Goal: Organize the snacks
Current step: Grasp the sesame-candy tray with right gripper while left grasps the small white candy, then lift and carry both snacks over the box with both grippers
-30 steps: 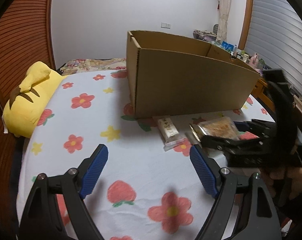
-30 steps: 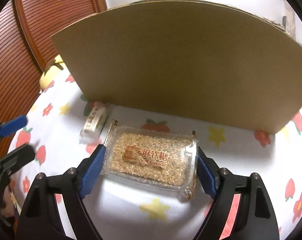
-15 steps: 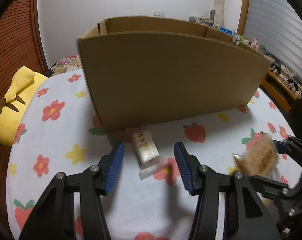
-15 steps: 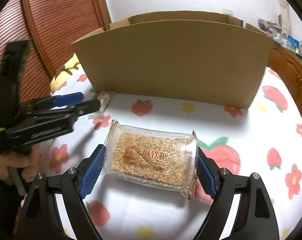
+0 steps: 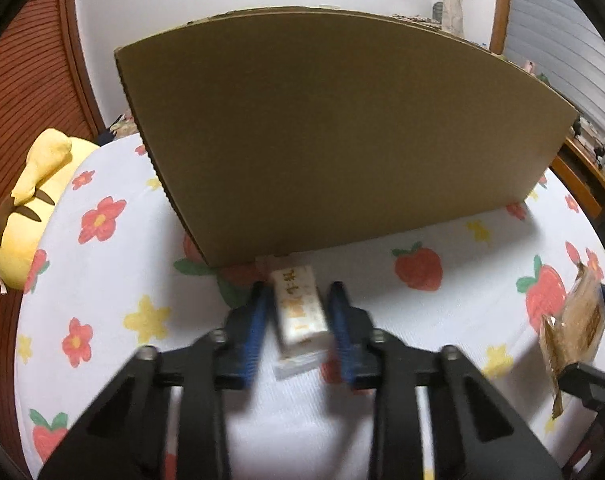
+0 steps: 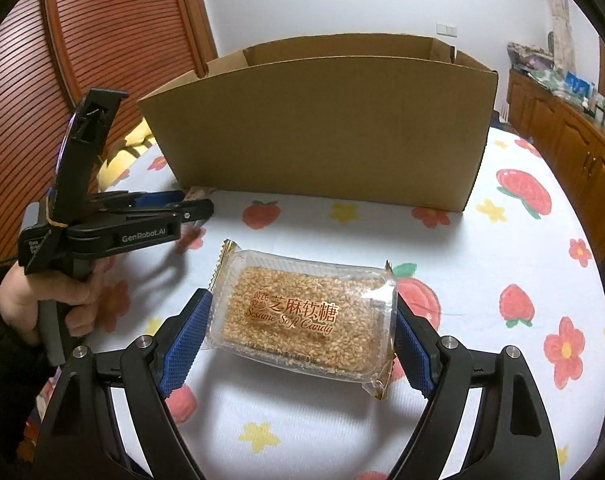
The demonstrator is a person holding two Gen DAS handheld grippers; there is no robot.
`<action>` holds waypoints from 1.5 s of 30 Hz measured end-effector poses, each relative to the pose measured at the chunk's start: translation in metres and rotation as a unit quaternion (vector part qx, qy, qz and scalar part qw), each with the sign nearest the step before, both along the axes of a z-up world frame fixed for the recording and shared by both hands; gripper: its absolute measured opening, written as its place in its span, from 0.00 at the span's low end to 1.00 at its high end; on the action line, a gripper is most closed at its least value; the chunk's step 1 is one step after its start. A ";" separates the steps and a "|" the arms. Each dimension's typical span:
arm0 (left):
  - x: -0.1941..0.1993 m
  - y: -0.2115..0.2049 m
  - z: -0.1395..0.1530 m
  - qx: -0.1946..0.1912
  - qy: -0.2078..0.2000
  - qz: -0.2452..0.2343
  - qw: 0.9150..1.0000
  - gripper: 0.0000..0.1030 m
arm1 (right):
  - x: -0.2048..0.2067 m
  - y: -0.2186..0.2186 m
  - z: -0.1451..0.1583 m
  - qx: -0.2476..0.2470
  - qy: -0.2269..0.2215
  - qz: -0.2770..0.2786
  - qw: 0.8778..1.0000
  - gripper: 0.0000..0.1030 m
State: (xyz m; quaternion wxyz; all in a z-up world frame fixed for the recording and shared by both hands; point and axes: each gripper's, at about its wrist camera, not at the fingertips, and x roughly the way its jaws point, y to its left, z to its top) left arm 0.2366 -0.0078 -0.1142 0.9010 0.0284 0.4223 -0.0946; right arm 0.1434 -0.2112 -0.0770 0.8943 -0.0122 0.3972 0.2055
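Observation:
A white wrapped snack bar [image 5: 300, 312] lies on the flowered bedsheet [image 5: 102, 280] just in front of the cardboard box [image 5: 342, 140]. My left gripper [image 5: 297, 288] is closing tight on it, its blue pads [image 5: 258, 320] against the bar's two long sides. The right gripper [image 6: 302, 300] is shut on a clear pack of sesame soft candy [image 6: 302, 316], held by its short ends above the sheet, in front of the open-topped box [image 6: 322, 132]. That pack [image 5: 574, 328] also shows at the right edge of the left wrist view. The left gripper [image 6: 198, 208] points at the box's lower left corner.
A yellow plush toy [image 5: 26, 208] lies at the bed's left edge beside a slatted wooden door [image 6: 114, 40]. A person's hand [image 6: 74, 296] grips the left tool's handle. Wooden cabinets [image 6: 562, 140] with clutter on top stand along the right wall.
The left gripper moved in toward the box and over the white bar, and its jaws went from wide apart to closed on the bar. The right gripper drew back from the box with the sesame pack.

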 end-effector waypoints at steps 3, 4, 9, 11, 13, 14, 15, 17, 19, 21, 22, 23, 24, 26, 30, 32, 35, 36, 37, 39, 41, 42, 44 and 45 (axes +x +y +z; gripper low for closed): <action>-0.005 0.001 0.001 -0.001 -0.001 -0.003 1.000 0.19 | -0.002 -0.003 -0.001 0.002 0.001 0.000 1.000 0.84; -0.007 0.002 0.001 0.002 -0.002 -0.003 1.000 0.19 | -0.001 -0.003 -0.002 0.003 0.001 0.000 1.000 0.84; -0.024 0.005 0.004 -0.005 -0.012 -0.010 1.000 0.19 | -0.004 -0.005 -0.002 0.001 -0.004 -0.002 1.000 0.84; -0.034 0.006 0.007 -0.009 -0.020 -0.012 1.000 0.19 | -0.005 -0.006 -0.003 0.001 -0.004 -0.003 1.000 0.84; -0.038 0.009 0.010 -0.015 -0.023 -0.016 0.999 0.19 | -0.007 -0.007 -0.003 0.002 -0.004 -0.004 1.000 0.84; -0.044 0.007 0.012 -0.017 -0.026 -0.018 0.999 0.19 | -0.008 -0.007 -0.003 0.002 -0.004 -0.005 1.000 0.84; -0.049 0.007 0.014 -0.018 -0.030 -0.020 0.999 0.19 | -0.008 -0.008 -0.004 0.002 -0.004 -0.005 1.000 0.84; -0.056 0.006 0.019 -0.018 -0.038 -0.025 0.999 0.19 | -0.010 -0.009 -0.004 0.003 -0.005 -0.006 1.000 0.84; -0.065 0.004 0.024 -0.019 -0.046 -0.031 0.998 0.19 | -0.012 -0.010 -0.004 0.004 -0.007 -0.006 1.000 0.84; -0.072 0.004 0.029 -0.024 -0.052 -0.036 0.998 0.19 | -0.013 -0.010 -0.003 0.005 -0.009 -0.006 1.000 0.84; -0.075 0.004 0.031 -0.028 -0.055 -0.039 0.997 0.19 | -0.014 -0.011 -0.002 0.005 -0.011 -0.007 1.000 0.84; -0.077 0.004 0.033 -0.031 -0.057 -0.040 0.997 0.19 | -0.015 -0.012 -0.002 0.006 -0.012 -0.007 1.000 0.84; -0.079 0.004 0.036 -0.034 -0.060 -0.042 0.997 0.19 | -0.016 -0.012 0.000 0.008 -0.014 -0.008 1.000 0.84; -0.084 0.003 0.042 -0.040 -0.068 -0.045 0.996 0.19 | -0.017 -0.014 0.002 0.011 -0.017 -0.009 1.000 0.84; -0.093 -0.002 0.053 -0.041 -0.082 -0.051 0.995 0.19 | -0.022 -0.019 0.010 0.016 -0.028 -0.012 0.999 0.84; -0.097 -0.003 0.058 -0.041 -0.089 -0.054 0.994 0.19 | -0.024 -0.021 0.015 0.018 -0.033 -0.013 0.999 0.84; -0.102 -0.005 0.065 -0.045 -0.097 -0.058 0.993 0.19 | -0.027 -0.023 0.022 0.021 -0.043 -0.014 0.999 0.84; -0.104 -0.005 0.068 -0.047 -0.100 -0.059 0.992 0.19 | -0.029 -0.024 0.025 0.023 -0.046 -0.014 0.999 0.84; -0.105 -0.005 0.071 -0.050 -0.103 -0.060 0.992 0.19 | -0.029 -0.024 0.027 0.024 -0.048 -0.014 0.998 0.84; -0.107 -0.005 0.075 -0.053 -0.109 -0.062 0.991 0.19 | -0.032 -0.025 0.032 0.025 -0.055 -0.014 0.998 0.84; -0.110 -0.006 0.080 -0.053 -0.115 -0.064 0.990 0.19 | -0.033 -0.025 0.037 0.026 -0.061 -0.013 0.998 0.84; -0.111 -0.006 0.083 -0.054 -0.118 -0.066 0.989 0.19 | -0.034 -0.025 0.039 0.027 -0.065 -0.013 0.997 0.84; -0.112 -0.006 0.087 -0.055 -0.124 -0.067 0.989 0.19 | -0.036 -0.025 0.044 0.028 -0.071 -0.011 0.997 0.84; -0.113 -0.007 0.090 -0.055 -0.127 -0.068 0.988 0.19 | -0.036 -0.025 0.048 0.029 -0.074 -0.011 0.997 0.84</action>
